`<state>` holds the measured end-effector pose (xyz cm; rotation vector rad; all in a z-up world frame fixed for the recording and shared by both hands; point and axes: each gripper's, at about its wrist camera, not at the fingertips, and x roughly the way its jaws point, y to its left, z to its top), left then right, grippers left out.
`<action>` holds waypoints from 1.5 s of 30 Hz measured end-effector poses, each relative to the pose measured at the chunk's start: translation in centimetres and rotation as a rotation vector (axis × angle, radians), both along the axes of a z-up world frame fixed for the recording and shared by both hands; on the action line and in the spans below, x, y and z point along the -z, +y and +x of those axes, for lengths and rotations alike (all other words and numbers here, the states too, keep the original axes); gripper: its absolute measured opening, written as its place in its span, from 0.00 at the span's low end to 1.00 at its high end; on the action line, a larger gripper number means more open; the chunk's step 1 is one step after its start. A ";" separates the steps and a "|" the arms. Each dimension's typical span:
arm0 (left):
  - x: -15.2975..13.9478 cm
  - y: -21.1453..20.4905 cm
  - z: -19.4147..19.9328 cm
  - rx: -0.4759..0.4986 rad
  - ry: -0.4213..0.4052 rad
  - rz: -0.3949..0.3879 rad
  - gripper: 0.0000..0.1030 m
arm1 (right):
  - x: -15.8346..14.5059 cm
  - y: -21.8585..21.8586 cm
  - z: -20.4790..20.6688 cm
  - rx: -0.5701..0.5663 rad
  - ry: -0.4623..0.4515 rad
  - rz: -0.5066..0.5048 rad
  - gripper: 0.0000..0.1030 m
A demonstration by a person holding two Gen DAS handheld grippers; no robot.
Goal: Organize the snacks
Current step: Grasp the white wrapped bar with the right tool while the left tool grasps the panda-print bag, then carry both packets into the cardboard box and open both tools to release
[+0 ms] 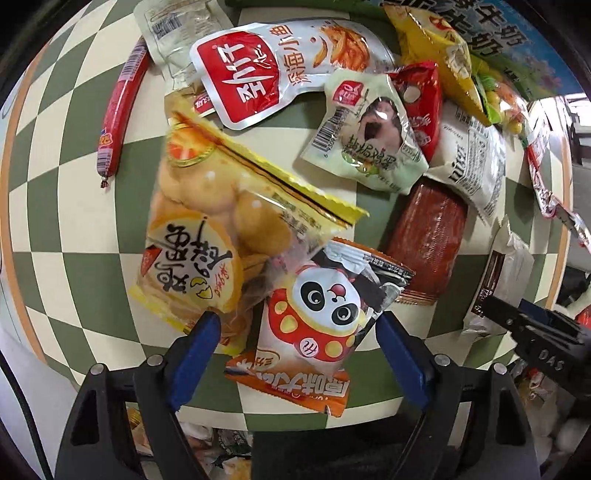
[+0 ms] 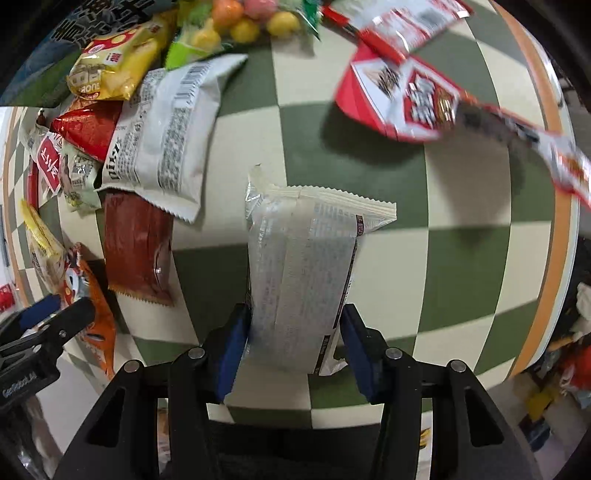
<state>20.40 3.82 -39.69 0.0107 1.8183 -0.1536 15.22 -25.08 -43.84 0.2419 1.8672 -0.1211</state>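
Note:
Many snack packets lie on a green-and-cream checkered table (image 1: 74, 229). My left gripper (image 1: 295, 332) is open, its blue fingers on either side of an orange panda packet (image 1: 317, 325); a yellow egg-cake packet (image 1: 207, 236) lies just left of it. My right gripper (image 2: 295, 325) is closed around a white wafer packet (image 2: 303, 266), its blue pads against both long sides. The right gripper also shows at the right edge of the left wrist view (image 1: 517, 317), and the left gripper at the left edge of the right wrist view (image 2: 55, 314).
A red sausage stick (image 1: 118, 110), a white-and-red fish packet (image 1: 280, 70), a pale green packet (image 1: 365, 140), a dark red packet (image 2: 136, 247), a white "bitter" bag (image 2: 166, 133), a yellow bag (image 2: 114, 62), coloured candy balls (image 2: 243, 18) and red packets (image 2: 402, 99) crowd the table. The table edge (image 2: 554, 258) runs right.

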 end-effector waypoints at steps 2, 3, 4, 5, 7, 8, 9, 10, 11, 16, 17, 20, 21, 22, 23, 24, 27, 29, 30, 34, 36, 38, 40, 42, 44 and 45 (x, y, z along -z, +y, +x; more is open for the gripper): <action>1.1 -1.2 0.3 0.058 -0.006 0.031 0.83 | 0.1 -0.3 0.0 0.018 0.004 0.005 0.56; 1.3 -1.8 0.2 0.096 -0.008 0.050 0.83 | 0.1 -0.4 0.1 0.030 -0.002 0.005 0.56; 1.7 -2.3 0.2 0.129 -0.011 0.069 0.83 | 0.2 -0.5 0.2 0.038 -0.006 0.004 0.58; 2.1 -3.0 0.1 0.154 -0.013 0.084 0.83 | 0.4 -0.5 0.2 0.039 -0.006 0.003 0.60; 2.6 -3.8 0.0 0.202 -0.029 0.123 0.83 | 0.5 -0.5 0.9 0.036 -0.001 -0.008 0.61; 2.6 -4.6 -0.2 0.212 -0.038 0.135 0.82 | 0.6 -0.3 0.9 0.025 0.000 -0.024 0.61; 2.7 -5.1 -0.3 0.221 -0.053 0.148 0.72 | 0.9 -0.3 1.0 0.014 0.000 -0.037 0.61; 2.8 -5.5 -0.5 0.227 -0.063 0.160 0.65 | 1.1 -0.2 0.9 0.004 0.001 -0.055 0.60; 2.9 -5.8 -0.7 0.231 -0.070 0.163 0.54 | 1.1 -0.2 0.7 0.008 -0.005 -0.062 0.59; 1.4 -6.0 -1.4 0.189 -0.088 0.136 0.41 | 0.0 0.0 -0.2 0.022 -0.046 -0.081 0.51; 1.2 -5.8 -3.0 0.171 -0.091 0.127 0.39 | -0.1 0.4 -0.5 0.020 -0.052 -0.082 0.51; -0.3 -4.7 -4.8 0.129 -0.085 0.091 0.38 | -1.9 -0.1 -1.0 0.013 -0.074 -0.076 0.50; -0.6 -3.7 -5.3 0.114 -0.086 0.073 0.38 | -2.7 -0.4 -1.2 0.016 -0.082 -0.072 0.50; -1.2 -3.3 -5.6 0.102 -0.089 0.059 0.38 | -3.5 -0.5 -1.1 0.018 -0.090 -0.064 0.50; -1.0 -2.7 -5.6 0.092 -0.093 0.051 0.37 | -4.0 -0.3 -1.1 0.019 -0.097 -0.058 0.49; -1.3 -2.1 -5.5 0.081 -0.099 0.043 0.37 | -4.6 -0.3 -1.2 0.020 -0.107 -0.052 0.49; -3.7 -0.5 -6.0 0.053 -0.119 0.026 0.37 | -5.7 0.1 -0.9 0.019 -0.136 -0.031 0.49; -5.4 -0.2 -5.5 0.034 -0.143 0.011 0.37 | -6.8 0.2 -0.8 0.019 -0.154 -0.015 0.48; -7.6 -0.3 -5.6 0.020 -0.158 0.001 0.37 | -7.6 0.3 -0.6 0.018 -0.165 -0.005 0.48; -11.9 0.0 -3.5 -0.015 -0.210 -0.032 0.37 | -10.0 0.0 0.0 0.019 -0.215 0.038 0.48; -14.2 -1.2 -2.1 -0.030 -0.239 -0.062 0.37 | -11.6 -0.2 0.1 0.025 -0.240 0.074 0.47; -16.7 -2.8 -0.6 -0.037 -0.267 -0.089 0.37 | -12.1 -0.1 -0.6 0.030 -0.268 0.114 0.47; -17.1 -6.4 0.9 -0.044 -0.289 -0.098 0.37 | -13.4 0.2 0.1 0.031 -0.303 0.156 0.47; -18.6 -7.7 3.6 -0.053 -0.309 -0.107 0.37 | -15.2 0.3 1.6 0.027 -0.344 0.198 0.47; -19.5 -8.8 6.2 -0.061 -0.321 -0.113 0.37 | -16.8 0.7 4.4 0.020 -0.391 0.224 0.47; -19.7 -9.2 8.0 -0.067 -0.323 -0.114 0.37 | -16.9 1.4 5.6 0.019 -0.407 0.232 0.47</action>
